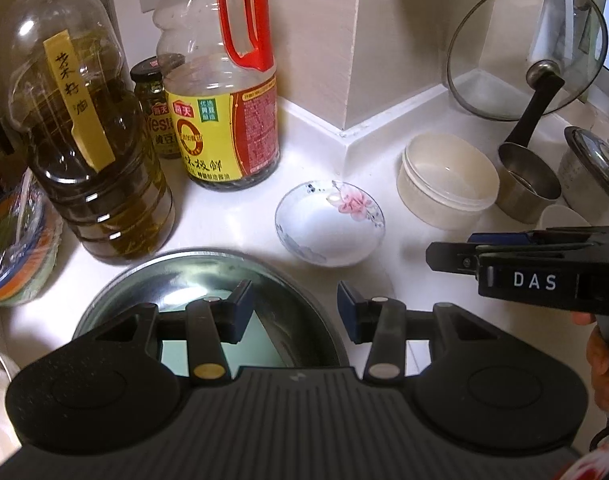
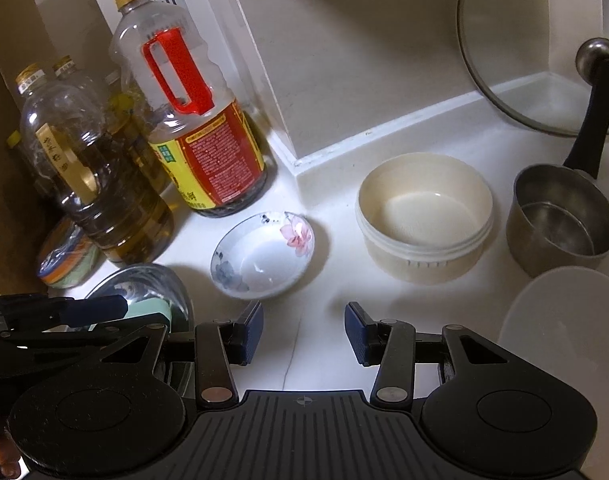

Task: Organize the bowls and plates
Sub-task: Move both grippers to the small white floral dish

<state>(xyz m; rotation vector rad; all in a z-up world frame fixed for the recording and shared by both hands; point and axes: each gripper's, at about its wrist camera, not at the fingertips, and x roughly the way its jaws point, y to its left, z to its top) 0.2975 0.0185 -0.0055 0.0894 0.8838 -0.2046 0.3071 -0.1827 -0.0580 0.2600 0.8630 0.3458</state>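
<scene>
Overhead, both tools hung above the white surface with nothing between their pads. The left hand-held gripper stood partly parted, empty, its blue-padded fingers over the near rim of a metal bowl that sat at the front edge; whether they touched that rim could not be told. The right hand-held gripper was likewise released, about half spread, its fingers above bare surface and gripping nothing.

A small flowered dish lay just ahead of the right tool, near the metal bowl but apart from it. Right of the dish stood a cream plastic tub, upright and empty, and beyond it a small steel saucepan with a black handle. A white plate's edge showed at the right tool's side. Oil bottle and soy sauce bottle stood against the wall, and a glass lid leaned there too.
</scene>
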